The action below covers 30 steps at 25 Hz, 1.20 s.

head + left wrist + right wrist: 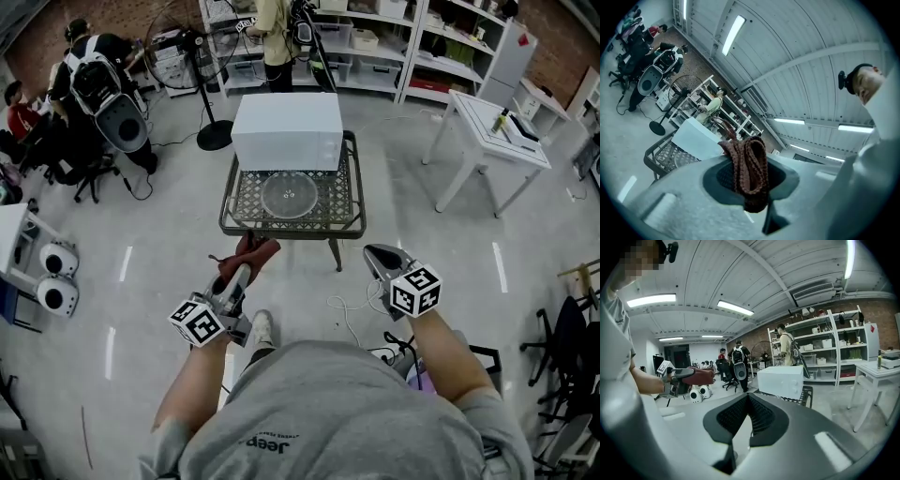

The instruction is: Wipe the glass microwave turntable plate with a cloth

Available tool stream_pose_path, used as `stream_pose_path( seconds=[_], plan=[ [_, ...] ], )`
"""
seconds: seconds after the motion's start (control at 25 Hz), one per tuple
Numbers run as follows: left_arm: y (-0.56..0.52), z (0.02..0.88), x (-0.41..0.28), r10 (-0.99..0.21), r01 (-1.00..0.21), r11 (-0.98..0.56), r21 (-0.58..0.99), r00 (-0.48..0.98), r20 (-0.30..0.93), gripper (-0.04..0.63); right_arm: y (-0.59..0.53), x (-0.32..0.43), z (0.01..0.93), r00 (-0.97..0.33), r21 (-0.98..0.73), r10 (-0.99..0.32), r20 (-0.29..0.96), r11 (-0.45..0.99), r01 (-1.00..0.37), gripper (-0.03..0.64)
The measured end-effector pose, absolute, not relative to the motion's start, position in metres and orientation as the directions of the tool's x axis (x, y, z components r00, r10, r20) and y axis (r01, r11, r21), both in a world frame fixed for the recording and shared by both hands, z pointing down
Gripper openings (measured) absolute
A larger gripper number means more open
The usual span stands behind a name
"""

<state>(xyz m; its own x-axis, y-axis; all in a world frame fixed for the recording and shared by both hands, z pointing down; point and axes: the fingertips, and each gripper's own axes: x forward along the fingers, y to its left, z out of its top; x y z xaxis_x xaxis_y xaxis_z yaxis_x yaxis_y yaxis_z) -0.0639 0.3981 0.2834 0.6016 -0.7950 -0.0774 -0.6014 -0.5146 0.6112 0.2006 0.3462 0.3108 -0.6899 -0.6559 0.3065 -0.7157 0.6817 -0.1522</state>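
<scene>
Cloth (251, 251) of reddish-brown knit sits clamped in the left gripper (244, 267), folded and poking up between the pads in the left gripper view. A person in a grey T-shirt faces a metal lattice table (349, 217) at 12 o'clock. The glass turntable plate (289, 197) lies flat on the tabletop, on the 6 o'clock side of a white microwave (287, 131) that takes up the table's far half. Neither gripper touches the plate or the table; both are held over the grey floor, well short of the table's near edge. The right gripper (380, 255), at about 1 o'clock from the person's chest, carries nothing. Its jaws are together, pads meeting at the tips in the right gripper view, which also catches the left gripper and its cloth at 9 o'clock. A floor fan (214, 133) stands at the table's 10 o'clock, a white desk (492, 131) at its 2 o'clock, and storage shelving (375, 47) runs along the brick wall beyond.
</scene>
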Motion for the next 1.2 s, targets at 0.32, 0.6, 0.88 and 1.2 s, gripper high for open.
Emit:
stream_pose_path(
  seconds=[0.32, 0.6, 0.88, 1.2],
  plan=[
    [0.289, 0.298, -0.112, -0.714, -0.528, -0.595, 0.606, 0.694, -0.096, 0.074, 0.267, 0.151, 0.319, -0.634, -0.129, -0.703, 0.324, 0.631, -0.765, 0.009],
    [0.189, 0.299, -0.171, -0.635, -0.467, -0.647, 0.602, 0.768, -0.087, 0.074, 0.19, 0.099, 0.328, -0.559, -0.143, -0.762, 0.327, 0.545, -0.826, 0.009],
    [0.108, 0.303, -0.219, -0.587, -0.428, -0.66, 0.618, 0.807, -0.068, 0.074, 0.126, 0.072, 0.336, -0.48, -0.168, -0.799, 0.362, 0.451, -0.877, 0.009],
    [0.071, 0.321, -0.203, -0.583, -0.412, -0.639, 0.649, 0.811, -0.059, 0.074, 0.086, 0.087, 0.348, -0.477, -0.169, -0.787, 0.391, 0.448, -0.878, 0.009]
  ],
)
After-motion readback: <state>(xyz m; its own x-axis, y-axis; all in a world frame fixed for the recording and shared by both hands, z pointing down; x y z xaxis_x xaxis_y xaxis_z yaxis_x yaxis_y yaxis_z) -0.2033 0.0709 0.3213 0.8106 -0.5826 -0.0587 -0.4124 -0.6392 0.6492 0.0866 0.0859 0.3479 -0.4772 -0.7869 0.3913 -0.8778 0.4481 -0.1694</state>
